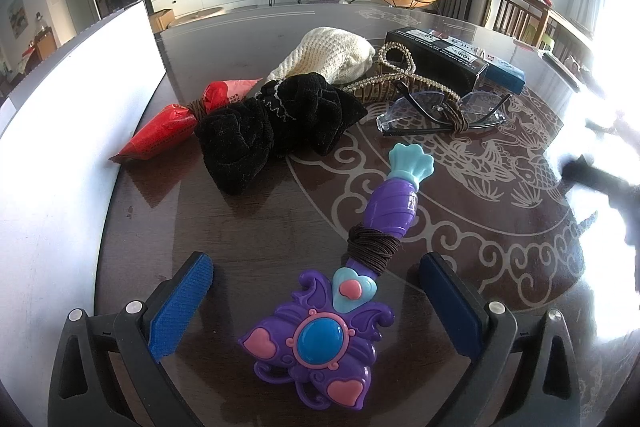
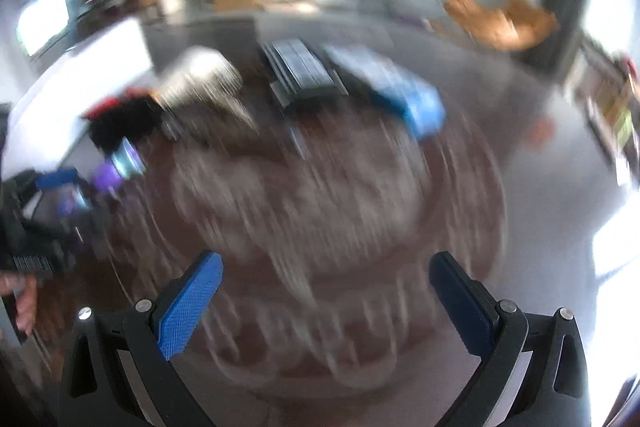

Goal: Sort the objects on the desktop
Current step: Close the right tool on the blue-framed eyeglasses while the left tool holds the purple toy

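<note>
Plainly nearest the left gripper (image 1: pixel 316 301): spread wide, empty, straddling the toy wand (image 1: pixel 340 291), head near, long axis running far-right toward the glasses (image 1: pixel 440 111). Right gripper (image 2: pixel 326 301) wide too, empty, well apart over bare table (image 2: pixel 520 267), view blurred.

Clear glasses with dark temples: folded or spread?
Folded. In the left wrist view the clear glasses with dark temples lie on the table, temples crossed over the lenses and bound with a brown elastic band.
</note>
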`<action>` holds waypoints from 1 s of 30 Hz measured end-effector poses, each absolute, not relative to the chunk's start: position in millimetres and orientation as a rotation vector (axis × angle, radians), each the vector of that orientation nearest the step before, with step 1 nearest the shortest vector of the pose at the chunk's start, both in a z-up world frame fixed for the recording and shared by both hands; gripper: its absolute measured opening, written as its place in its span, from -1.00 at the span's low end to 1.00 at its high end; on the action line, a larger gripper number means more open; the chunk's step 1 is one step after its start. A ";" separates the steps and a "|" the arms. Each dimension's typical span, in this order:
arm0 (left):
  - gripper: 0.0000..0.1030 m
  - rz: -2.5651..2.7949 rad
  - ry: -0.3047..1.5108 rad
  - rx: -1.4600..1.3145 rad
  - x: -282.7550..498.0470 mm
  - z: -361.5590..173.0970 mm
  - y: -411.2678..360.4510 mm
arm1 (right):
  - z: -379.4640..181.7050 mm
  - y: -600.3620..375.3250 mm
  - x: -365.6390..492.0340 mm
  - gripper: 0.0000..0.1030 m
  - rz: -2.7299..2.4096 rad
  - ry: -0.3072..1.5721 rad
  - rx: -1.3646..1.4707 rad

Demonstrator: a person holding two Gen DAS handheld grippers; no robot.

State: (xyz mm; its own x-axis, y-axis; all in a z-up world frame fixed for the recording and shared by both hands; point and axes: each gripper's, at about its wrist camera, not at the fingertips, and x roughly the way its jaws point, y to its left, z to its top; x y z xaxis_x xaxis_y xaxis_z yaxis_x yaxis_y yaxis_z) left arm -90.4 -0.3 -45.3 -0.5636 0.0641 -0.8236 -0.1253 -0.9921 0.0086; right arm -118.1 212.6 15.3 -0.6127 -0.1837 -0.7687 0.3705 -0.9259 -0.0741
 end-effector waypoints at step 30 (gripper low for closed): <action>1.00 2.685 0.098 -1.408 -88.9 -43.9 -1.4 | -8.5 175.2 -124.1 -0.38 -2.337 0.332 1.262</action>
